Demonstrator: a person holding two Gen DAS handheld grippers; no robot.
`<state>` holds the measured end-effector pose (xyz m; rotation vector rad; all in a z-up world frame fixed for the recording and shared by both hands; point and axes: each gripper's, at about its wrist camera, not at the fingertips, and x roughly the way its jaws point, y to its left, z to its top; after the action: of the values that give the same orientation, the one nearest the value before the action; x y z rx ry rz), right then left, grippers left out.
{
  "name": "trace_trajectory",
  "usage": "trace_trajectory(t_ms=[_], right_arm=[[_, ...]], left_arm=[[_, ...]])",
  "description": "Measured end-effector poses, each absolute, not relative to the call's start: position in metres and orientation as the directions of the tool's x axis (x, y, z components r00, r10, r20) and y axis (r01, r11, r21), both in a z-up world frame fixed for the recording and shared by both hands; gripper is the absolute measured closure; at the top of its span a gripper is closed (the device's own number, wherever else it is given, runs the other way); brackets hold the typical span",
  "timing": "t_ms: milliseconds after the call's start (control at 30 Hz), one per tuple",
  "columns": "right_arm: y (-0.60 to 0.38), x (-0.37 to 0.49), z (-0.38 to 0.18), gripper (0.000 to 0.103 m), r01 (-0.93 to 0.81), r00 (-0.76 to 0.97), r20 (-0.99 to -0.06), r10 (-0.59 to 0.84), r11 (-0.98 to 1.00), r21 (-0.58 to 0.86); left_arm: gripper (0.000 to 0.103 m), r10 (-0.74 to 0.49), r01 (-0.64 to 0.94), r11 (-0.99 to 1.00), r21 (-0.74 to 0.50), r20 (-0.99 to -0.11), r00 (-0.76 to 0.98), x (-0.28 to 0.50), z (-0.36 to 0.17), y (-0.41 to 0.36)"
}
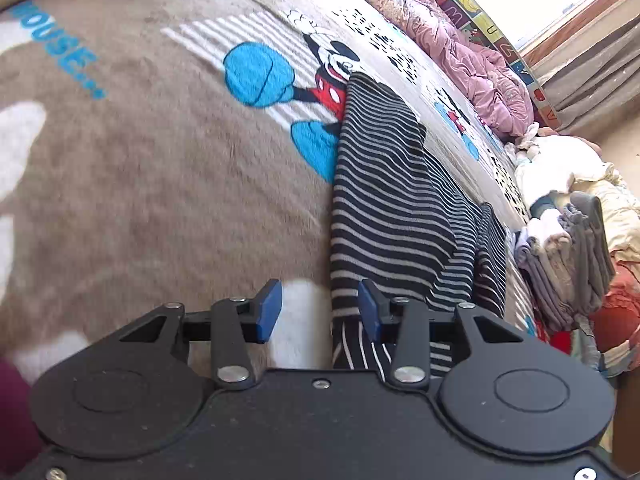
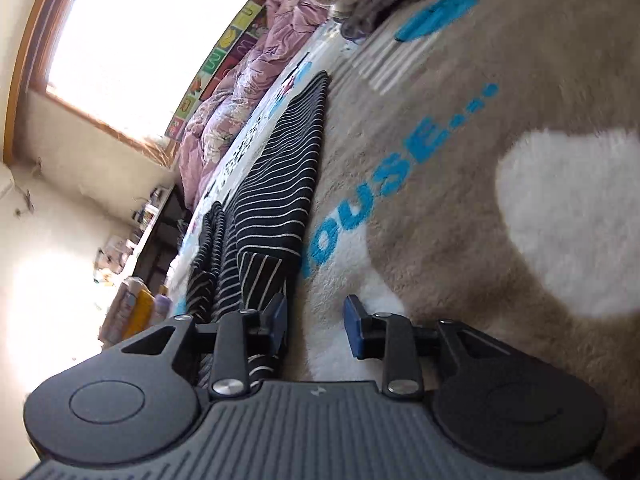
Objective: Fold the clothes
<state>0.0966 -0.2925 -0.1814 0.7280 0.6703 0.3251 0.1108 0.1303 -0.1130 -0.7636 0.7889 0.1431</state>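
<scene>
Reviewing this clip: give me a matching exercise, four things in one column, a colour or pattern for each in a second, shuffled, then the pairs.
1. folded garment
2. blanket
3. quilt
4. gripper pads

a. pink
b. blue
c. black with pale stripes
d. brown with cartoon print

Pairs: 1-c, 2-d, 3-a, 4-b
</scene>
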Motion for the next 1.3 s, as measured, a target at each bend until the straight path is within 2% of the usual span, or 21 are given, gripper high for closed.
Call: trace_trajectory(t_ms=[67,100,200,300,367,433,567,933,967,1000,1033,1300], right_arm=[[-0.276,0.096,-0.173,0.066,-0.111,0.778,-0.465,0.422,0.822,0.559],[-0.273,0.096,-0.174,0.065,-0.124,0.787,-0.456,0.415,0.831,0.542],[-0.274,0.100,-0.179,0.052,-0.148,0.806,-0.406,0.432,0.810,0.567],[-0.271,0.101,-0.180,0.034,-0.189,0.813,-0.368,0.451,0.803,0.565],[-0.262,0.101,-0.180,0.018,-0.223,0.814,-0.359,0.456,0.817,0.531],[-0.256,0.102,-0.180,0.013,-0.244,0.815,-0.355,0.457,0.827,0.506],[-0.261,0.105,-0.182,0.012,-0.246,0.819,-0.326,0.473,0.801,0.545],[-0.258,0.102,-0.187,0.011,-0.263,0.826,-0.302,0.476,0.798,0.542],[-0.258,0.102,-0.187,0.011,-0.263,0.826,-0.300,0.477,0.798,0.542],[-0.258,0.102,-0.187,0.011,-0.263,0.827,-0.299,0.476,0.798,0.542],[-0.258,0.101,-0.187,0.011,-0.263,0.827,-0.299,0.476,0.798,0.542],[-0.258,0.101,-0.187,0.011,-0.264,0.827,-0.298,0.476,0.798,0.542]], left_arm=[[0.063,-0.150,-0.398,0.726,-0.561,-0.694,0.705,0.131,-0.118,0.139],[0.063,-0.155,-0.396,0.725,-0.563,-0.694,0.703,0.141,-0.120,0.144],[0.063,-0.171,-0.376,0.731,-0.569,-0.686,0.707,0.171,-0.122,0.156],[0.063,-0.191,-0.367,0.720,-0.589,-0.677,0.711,0.203,-0.124,0.166],[0.063,-0.205,-0.364,0.708,-0.605,-0.670,0.714,0.225,-0.126,0.173],[0.063,-0.218,-0.360,0.697,-0.620,-0.662,0.717,0.246,-0.128,0.180],[0.063,-0.228,-0.343,0.704,-0.622,-0.655,0.721,0.286,-0.129,0.186],[0.065,-0.240,-0.295,0.733,-0.613,-0.639,0.731,0.361,-0.133,0.190],[0.075,-0.234,-0.292,0.741,-0.605,-0.640,0.732,0.363,-0.133,0.190],[0.100,-0.223,-0.288,0.757,-0.586,-0.647,0.729,0.363,-0.132,0.190],[0.102,-0.216,-0.282,0.770,-0.572,-0.650,0.728,0.363,-0.130,0.190],[0.102,-0.153,-0.247,0.820,-0.516,-0.613,0.775,0.330,-0.098,0.201]])
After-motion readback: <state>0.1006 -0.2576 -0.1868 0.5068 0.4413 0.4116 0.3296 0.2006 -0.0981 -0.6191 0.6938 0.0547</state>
